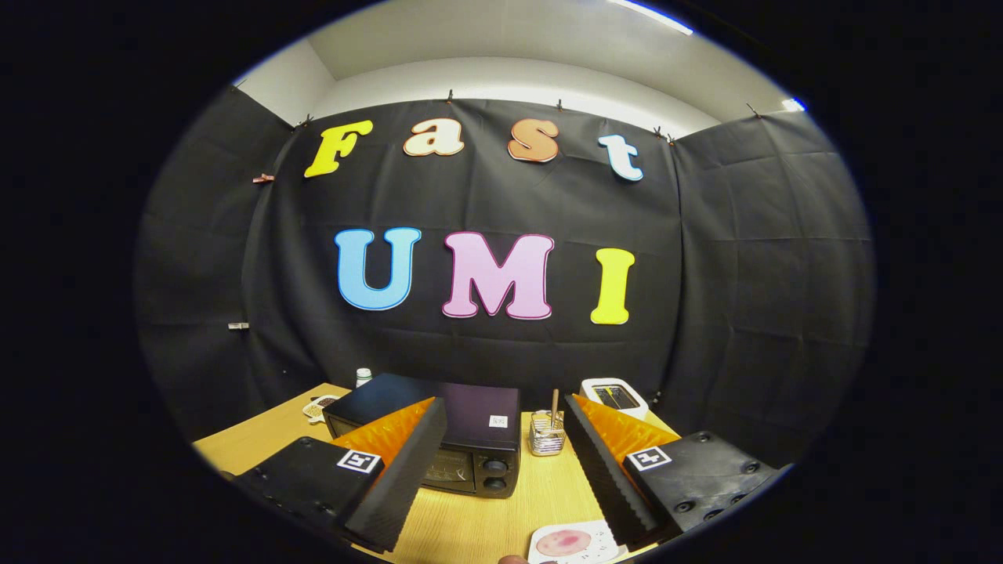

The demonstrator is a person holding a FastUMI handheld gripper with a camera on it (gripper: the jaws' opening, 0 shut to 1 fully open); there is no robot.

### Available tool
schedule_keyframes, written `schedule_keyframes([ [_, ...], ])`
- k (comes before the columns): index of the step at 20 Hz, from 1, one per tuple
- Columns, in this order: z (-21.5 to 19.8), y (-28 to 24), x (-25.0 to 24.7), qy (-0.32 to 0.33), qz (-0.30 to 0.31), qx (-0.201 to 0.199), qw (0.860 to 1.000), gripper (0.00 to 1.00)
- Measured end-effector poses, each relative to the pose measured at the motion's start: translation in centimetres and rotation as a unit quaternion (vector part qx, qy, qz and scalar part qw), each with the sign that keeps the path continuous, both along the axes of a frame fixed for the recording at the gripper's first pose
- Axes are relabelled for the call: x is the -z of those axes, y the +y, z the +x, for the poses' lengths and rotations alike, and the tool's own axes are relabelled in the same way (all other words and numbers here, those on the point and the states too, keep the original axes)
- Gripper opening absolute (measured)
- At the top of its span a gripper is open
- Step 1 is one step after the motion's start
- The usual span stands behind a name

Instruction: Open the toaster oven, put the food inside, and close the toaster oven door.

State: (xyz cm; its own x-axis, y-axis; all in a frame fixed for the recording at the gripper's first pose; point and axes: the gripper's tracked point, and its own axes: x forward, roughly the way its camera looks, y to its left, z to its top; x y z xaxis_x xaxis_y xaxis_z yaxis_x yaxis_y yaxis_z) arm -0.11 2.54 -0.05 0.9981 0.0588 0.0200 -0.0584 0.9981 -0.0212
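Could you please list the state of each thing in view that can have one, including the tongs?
toaster oven: door shut, upright on the table beyond the tongs.
tongs: open, holding nothing, fingers spread wide above the table.
food plate: on the table between the fingers, near the tongs, food resting on it.
clear holder: upright beside the toaster oven, a stick standing in it.
small bottle: upright behind the toaster oven, cap on.

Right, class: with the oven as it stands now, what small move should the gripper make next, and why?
Probably ease forward and down toward the black toaster oven, whose door looks shut. The gripper has its jaws wide open and holds nothing, and the pink food on the white plate cannot go in until the door opens.
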Motion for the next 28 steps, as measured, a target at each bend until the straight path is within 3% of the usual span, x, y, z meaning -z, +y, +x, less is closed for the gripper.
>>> schedule_keyframes([
  [6,1.1,2.4,0.8,0.011,0.006,-0.01,1.0,0.98],
  [17,3.5,12.0,5.4,0.072,-0.001,-0.059,0.996,0.98],
  [28,11.2,14.6,13.2,0.141,-0.005,0.011,0.99,0.98],
])
